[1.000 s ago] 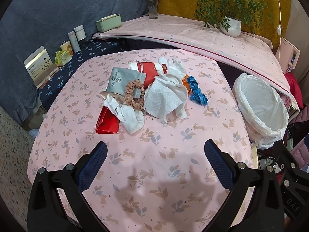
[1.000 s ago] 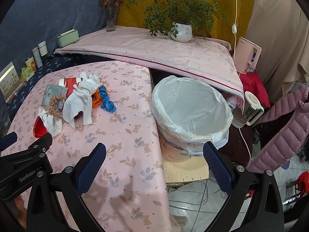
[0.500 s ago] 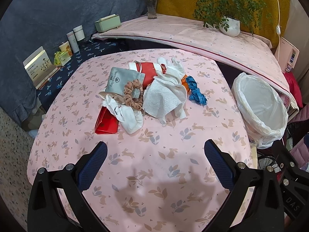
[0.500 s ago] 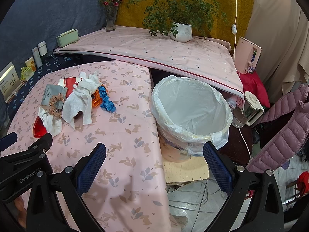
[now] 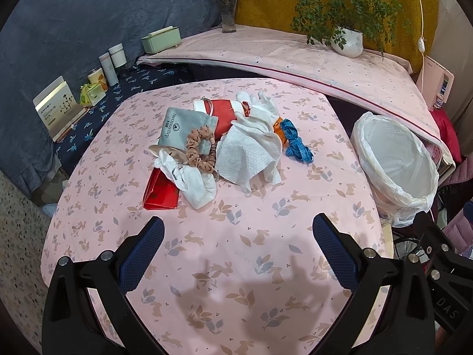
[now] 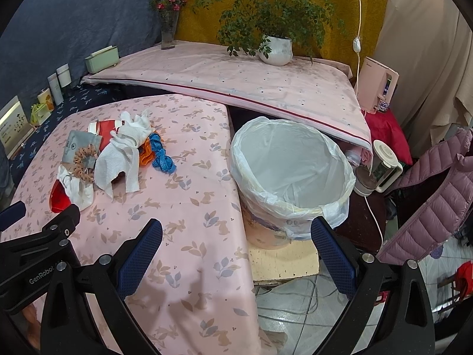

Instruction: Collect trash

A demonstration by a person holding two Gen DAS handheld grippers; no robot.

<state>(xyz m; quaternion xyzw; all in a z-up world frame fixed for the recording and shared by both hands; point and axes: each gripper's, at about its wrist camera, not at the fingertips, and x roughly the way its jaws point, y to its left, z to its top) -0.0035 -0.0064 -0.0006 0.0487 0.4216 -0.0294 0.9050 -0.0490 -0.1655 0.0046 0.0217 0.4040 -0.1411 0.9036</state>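
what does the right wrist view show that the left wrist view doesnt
Only the right wrist view shows the purple puffer jacket, the kettle and the floor cables. Only the left wrist view shows the speckled floor left of the table. Both show the trash pile, the lined bin, the potted plant and an open tool.

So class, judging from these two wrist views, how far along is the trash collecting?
Nothing looks done: the bin liner appears empty. Nothing is in hand: left gripper and right gripper are open. Left: the whole pile on the table, wipes included.
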